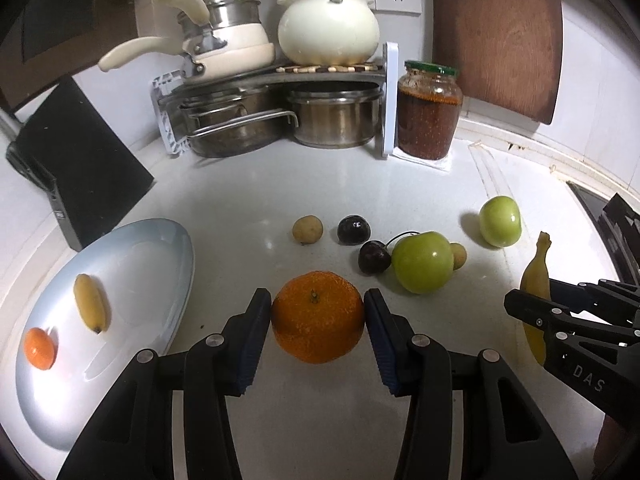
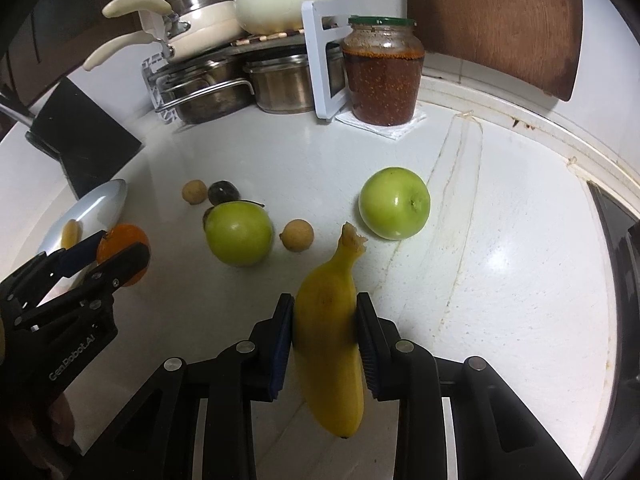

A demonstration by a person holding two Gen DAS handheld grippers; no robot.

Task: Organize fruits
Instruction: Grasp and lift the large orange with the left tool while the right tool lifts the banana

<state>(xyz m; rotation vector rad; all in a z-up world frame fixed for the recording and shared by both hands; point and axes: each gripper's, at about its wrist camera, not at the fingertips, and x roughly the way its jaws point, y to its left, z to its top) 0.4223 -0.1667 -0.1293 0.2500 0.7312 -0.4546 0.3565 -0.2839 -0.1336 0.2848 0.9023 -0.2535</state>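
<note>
My left gripper (image 1: 318,312) is shut on a large orange (image 1: 318,318), both blue pads pressing its sides just above the white counter. My right gripper (image 2: 325,332) is shut on a yellow banana (image 2: 330,344), stem end pointing away. In the left wrist view the banana (image 1: 536,280) and right gripper (image 1: 532,320) show at the right edge. A pale blue plate (image 1: 152,264) at the left holds a small banana (image 1: 91,308) and a small orange (image 1: 39,348). Loose on the counter lie two green apples (image 1: 422,268) (image 1: 500,221), two dark plums (image 1: 353,230) (image 1: 373,262) and two brown longans (image 1: 307,231) (image 2: 297,235).
At the back stands a white rack (image 1: 390,100) with steel pots (image 1: 336,118), a cream saucepan (image 1: 224,48) and a white ceramic pot (image 1: 328,32). A green-lidded jar of red paste (image 1: 429,112) stands beside it. A black knife block (image 1: 76,160) is behind the plate. A wooden board (image 1: 500,32) leans at the back right.
</note>
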